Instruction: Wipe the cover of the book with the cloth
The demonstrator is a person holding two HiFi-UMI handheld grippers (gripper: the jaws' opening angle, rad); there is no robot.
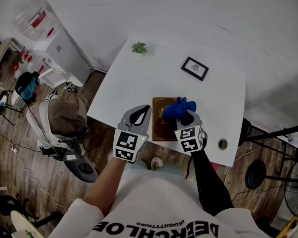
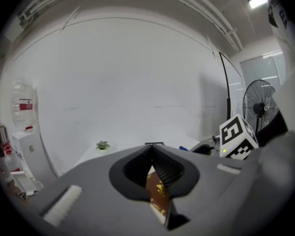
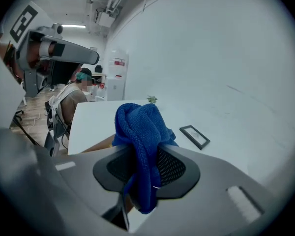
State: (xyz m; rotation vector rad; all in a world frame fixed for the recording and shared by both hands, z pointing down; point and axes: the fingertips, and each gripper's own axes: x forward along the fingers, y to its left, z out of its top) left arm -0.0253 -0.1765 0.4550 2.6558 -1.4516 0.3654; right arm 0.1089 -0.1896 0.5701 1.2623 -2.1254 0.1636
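Right claw (image 1: 185, 116) clamps blue cloth (image 1: 178, 107) over book (image 1: 161, 124); left claw (image 1: 148, 108) closed (empty).

Book (image 1: 161, 122) near table (image 1: 129, 88) front edge, cloth (image 1: 178, 108) seemingly over its right side, frame (image 1: 194, 68) and plant (image 1: 139, 47) behind.

"How many things were on the one table (image 1: 134, 90)?"

"Four: one book (image 1: 162, 119), one cloth (image 1: 178, 107), one picture frame (image 1: 194, 68) and one plant (image 1: 139, 47)."

"And grippers?"

"Two, a left gripper (image 1: 143, 112) and a right gripper (image 1: 187, 117). Past the table there was one water bottle (image 1: 33, 16) and one seated person (image 1: 63, 116)."
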